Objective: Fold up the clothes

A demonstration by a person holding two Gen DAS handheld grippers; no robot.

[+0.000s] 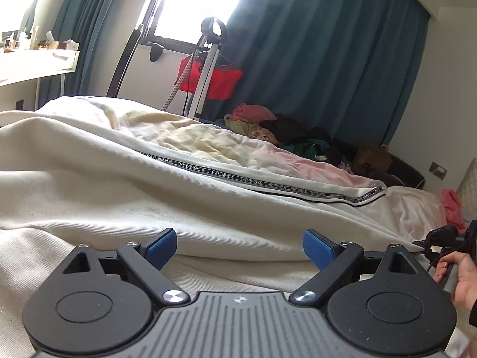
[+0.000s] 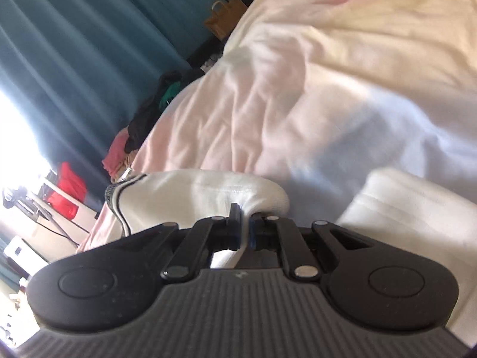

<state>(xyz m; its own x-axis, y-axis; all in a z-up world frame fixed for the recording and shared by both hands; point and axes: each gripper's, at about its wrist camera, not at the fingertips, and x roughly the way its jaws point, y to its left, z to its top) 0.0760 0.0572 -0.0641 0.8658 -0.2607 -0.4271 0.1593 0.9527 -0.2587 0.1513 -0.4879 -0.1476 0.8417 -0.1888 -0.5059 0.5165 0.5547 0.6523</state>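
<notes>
A cream ribbed garment (image 1: 125,185) with a black-and-white lettered stripe (image 1: 262,182) lies spread over the bed. My left gripper (image 1: 240,246) stands open low over its near fold, with nothing between the blue pads (image 1: 162,246). At the right edge of the left wrist view a hand (image 1: 460,274) holds the other gripper at the garment's corner. In the right wrist view my right gripper (image 2: 244,226) is shut on a bunched edge of the cream garment (image 2: 205,192), whose striped trim (image 2: 114,198) hangs to the left.
Under the garment lies a pale pink and cream duvet (image 1: 238,146). A pile of mixed clothes (image 1: 286,131) sits at the bed's far side before teal curtains (image 1: 322,59). A garment steamer stand (image 1: 208,59) with a red item, a white desk (image 1: 35,62) and a brown paper bag (image 1: 372,156) stand around.
</notes>
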